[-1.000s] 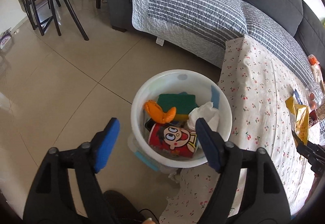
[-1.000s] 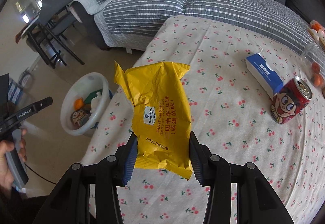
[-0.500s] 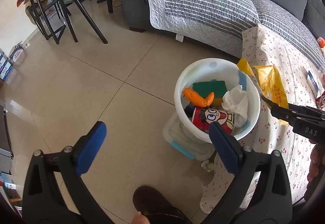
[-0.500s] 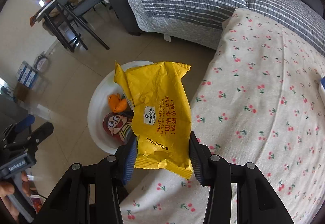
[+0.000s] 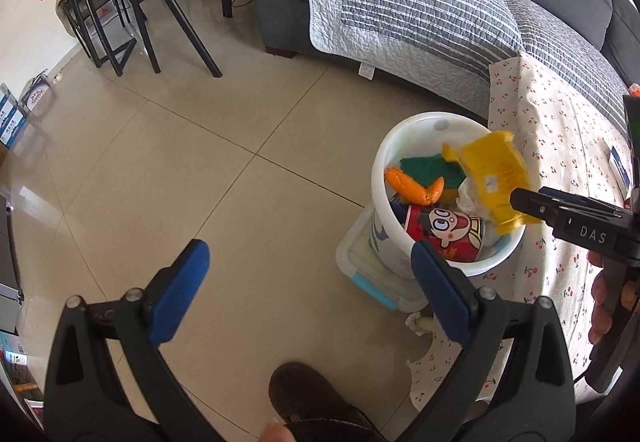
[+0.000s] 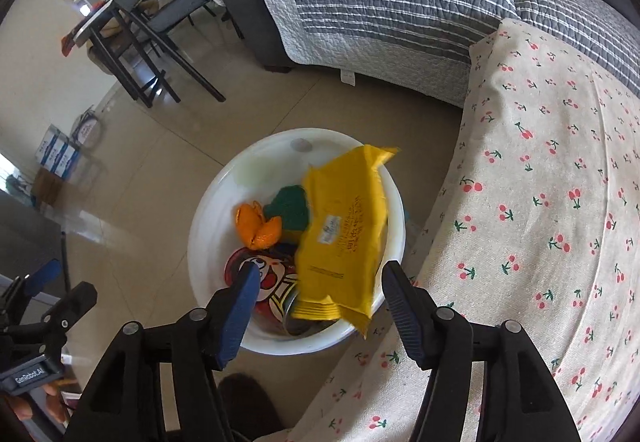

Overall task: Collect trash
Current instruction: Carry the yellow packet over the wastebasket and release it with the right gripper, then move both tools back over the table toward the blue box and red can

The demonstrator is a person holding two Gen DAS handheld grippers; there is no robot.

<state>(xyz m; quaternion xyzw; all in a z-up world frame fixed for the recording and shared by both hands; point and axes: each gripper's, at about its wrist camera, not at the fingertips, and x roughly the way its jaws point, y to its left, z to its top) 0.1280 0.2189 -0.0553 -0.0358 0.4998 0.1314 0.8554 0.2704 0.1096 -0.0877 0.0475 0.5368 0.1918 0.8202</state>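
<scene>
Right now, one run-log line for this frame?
step: drop wrapper | right gripper: opening, pads off wrapper | wrapper: over bin, lower end past rim | left gripper: open, empty | bin: can, peel, sponge, tissue

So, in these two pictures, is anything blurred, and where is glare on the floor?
Left wrist view: the yellow packet over the white bucket is smeared by motion; floor glare at the left edge; straight lines bend. Right wrist view: the packet print is soft, the right tongs are sharp; glare left of the bucket.
</scene>
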